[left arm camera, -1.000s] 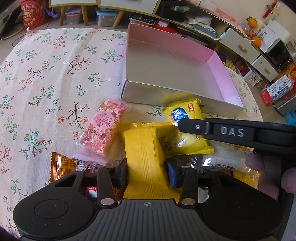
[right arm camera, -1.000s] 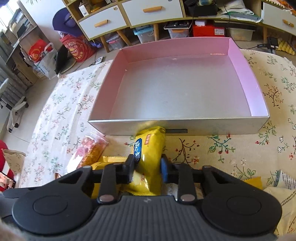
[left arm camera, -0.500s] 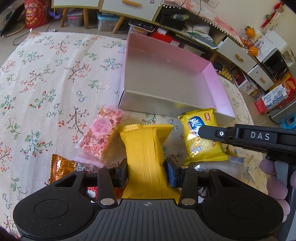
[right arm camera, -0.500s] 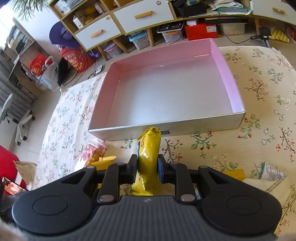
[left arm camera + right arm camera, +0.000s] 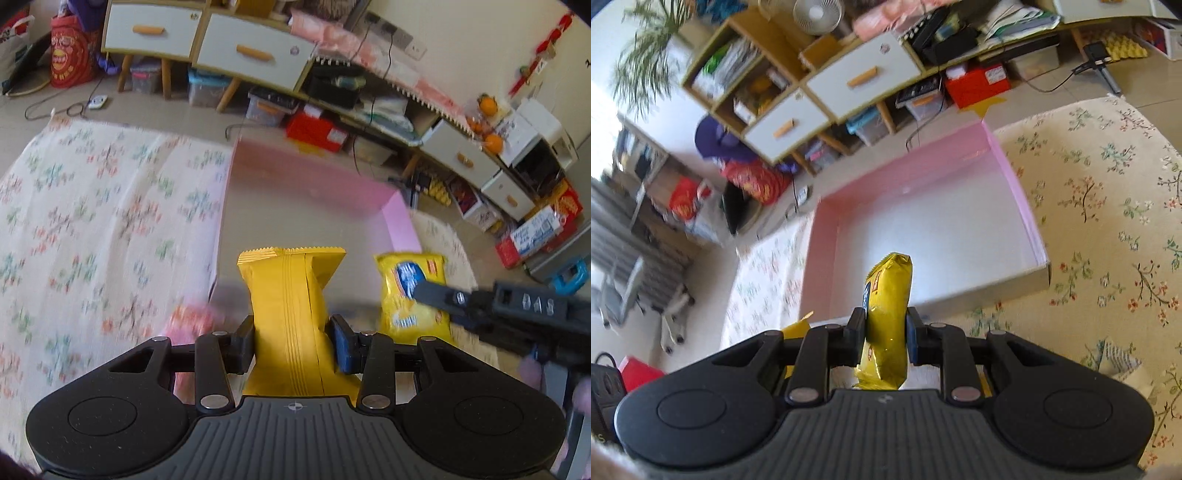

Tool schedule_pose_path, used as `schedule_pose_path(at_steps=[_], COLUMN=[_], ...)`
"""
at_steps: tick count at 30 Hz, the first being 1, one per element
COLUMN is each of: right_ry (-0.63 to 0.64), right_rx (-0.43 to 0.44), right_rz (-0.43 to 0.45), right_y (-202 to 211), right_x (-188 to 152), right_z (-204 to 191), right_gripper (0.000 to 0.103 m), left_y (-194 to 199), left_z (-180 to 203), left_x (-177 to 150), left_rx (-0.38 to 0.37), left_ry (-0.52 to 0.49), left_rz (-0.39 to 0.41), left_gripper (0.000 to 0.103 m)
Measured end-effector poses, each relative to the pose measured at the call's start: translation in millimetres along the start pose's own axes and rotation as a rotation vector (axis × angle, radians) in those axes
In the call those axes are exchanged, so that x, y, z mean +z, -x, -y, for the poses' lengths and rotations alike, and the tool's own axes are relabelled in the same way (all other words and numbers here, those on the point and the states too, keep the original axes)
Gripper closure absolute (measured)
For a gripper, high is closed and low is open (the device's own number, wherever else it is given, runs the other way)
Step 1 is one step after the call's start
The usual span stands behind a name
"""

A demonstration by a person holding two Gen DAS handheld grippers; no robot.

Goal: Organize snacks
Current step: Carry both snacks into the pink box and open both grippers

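Both packets have risen off the floral tablecloth [image 5: 1108, 206] since the earlier frame. Left gripper [image 5: 293, 338] clamps the plain yellow packet [image 5: 291, 314]; right gripper [image 5: 884, 334] pinches the blue-labelled yellow packet [image 5: 888, 291], each poised near the empty pink tray [image 5: 1015, 177], evidently for depositing.

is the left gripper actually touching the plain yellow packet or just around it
Touching. In the left wrist view both pads of the left gripper press against the sides of the plain yellow packet, which is pinched narrower between them.
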State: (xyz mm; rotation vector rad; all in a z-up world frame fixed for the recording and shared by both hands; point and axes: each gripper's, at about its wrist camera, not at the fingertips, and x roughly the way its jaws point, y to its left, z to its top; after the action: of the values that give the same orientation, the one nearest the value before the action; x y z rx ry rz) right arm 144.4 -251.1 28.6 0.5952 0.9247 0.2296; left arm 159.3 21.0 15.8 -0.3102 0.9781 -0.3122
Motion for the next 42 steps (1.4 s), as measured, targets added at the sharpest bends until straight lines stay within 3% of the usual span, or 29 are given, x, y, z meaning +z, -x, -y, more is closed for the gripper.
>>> schedule_pose_path(at_steps=[8,16,26,27,28,30,32,37,42], right_ry=[-0.089,-0.198,-0.081,-0.072,-0.066,-0.059,-0.050,0.000,0.059], right_rx=[-0.016,-0.010,-0.059,-0.060,-0.064,-0.071,-0.070,-0.090,-0.125], right_rz=[0.107,0.144,0.148,0.150,0.153,0.167,0.182,0.191,0.198], right_y=[-7,-19,-25,-24,-21,-19,-14,-2,15], right_x=[13,19,18,18,17,18,18,18,14], right_z=[32,61,47,46,44,43,40,31,21], right_gripper=[0.083,0.083,0.080,0.076,0.071,0.050,0.040,0.031,0.022], left_y=[-48,-86,-95,-93,-92,-90,-85,-72,-50], left_z=[12,19,11,11,11,13,15,22,24], left_x=[38,45,48,48,48,46,43,37,24], left_rx=[0.054,0.144,0.196,0.186,0.173,0.168,0.162,0.168,0.176], left_ry=[-0.018,-0.114,-0.125,-0.131,-0.139,-0.155,-0.172,-0.204,-0.217], left_rz=[0.035,0.054,0.077,0.083,0.084,0.087,0.094,0.095,0.099], left_gripper=[0.064,0.064,0.062,0.059,0.045,0.024,0.021,0.011,0.009])
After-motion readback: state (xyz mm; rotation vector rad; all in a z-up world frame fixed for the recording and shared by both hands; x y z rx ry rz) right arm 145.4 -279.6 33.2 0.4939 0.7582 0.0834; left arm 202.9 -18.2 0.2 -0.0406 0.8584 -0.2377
